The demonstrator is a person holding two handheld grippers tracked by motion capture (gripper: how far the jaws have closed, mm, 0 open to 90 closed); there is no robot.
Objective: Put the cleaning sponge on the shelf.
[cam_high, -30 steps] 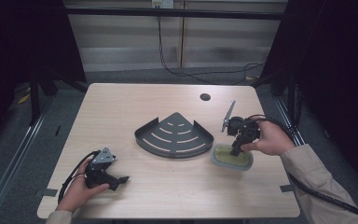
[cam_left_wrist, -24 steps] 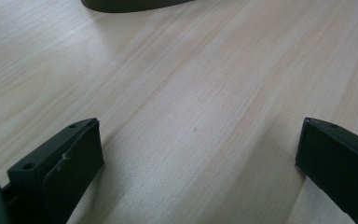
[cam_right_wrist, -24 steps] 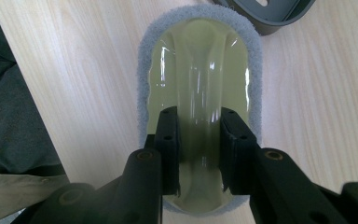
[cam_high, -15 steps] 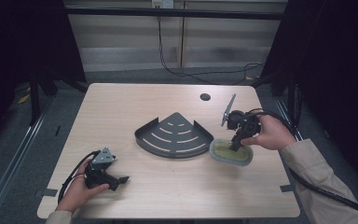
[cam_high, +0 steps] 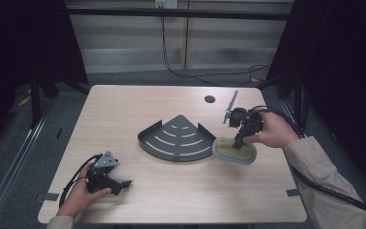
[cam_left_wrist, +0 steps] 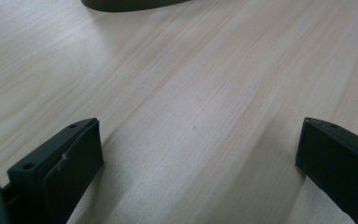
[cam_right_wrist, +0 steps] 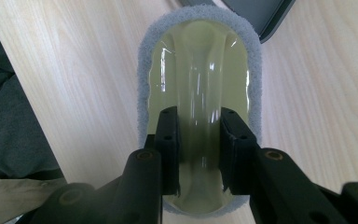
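Note:
An oval scrubber [cam_high: 233, 150] with a yellow-green plastic handle ridge and a grey pad [cam_right_wrist: 200, 60] lies on the table right of centre. My right gripper [cam_high: 238, 142] points down onto it, and its jaws are shut on the raised handle [cam_right_wrist: 199, 140]. A dark fan-shaped corner shelf [cam_high: 175, 138] with curved slots sits in the middle of the table, its right corner touching or nearly touching the scrubber. My left gripper [cam_high: 123, 183] rests low on the table near the front left, open, with bare wood between its fingers [cam_left_wrist: 70, 158].
The wooden table [cam_high: 124, 109] has a small dark round hole [cam_high: 209, 99] at the back right. A dark edge of the shelf [cam_left_wrist: 130, 3] shows at the top of the left gripper view. A cable [cam_high: 71, 183] loops by my left hand.
My right gripper has carried the scrubber a little to the left, toward the shelf, and tilted it slightly. The left gripper has stayed still.

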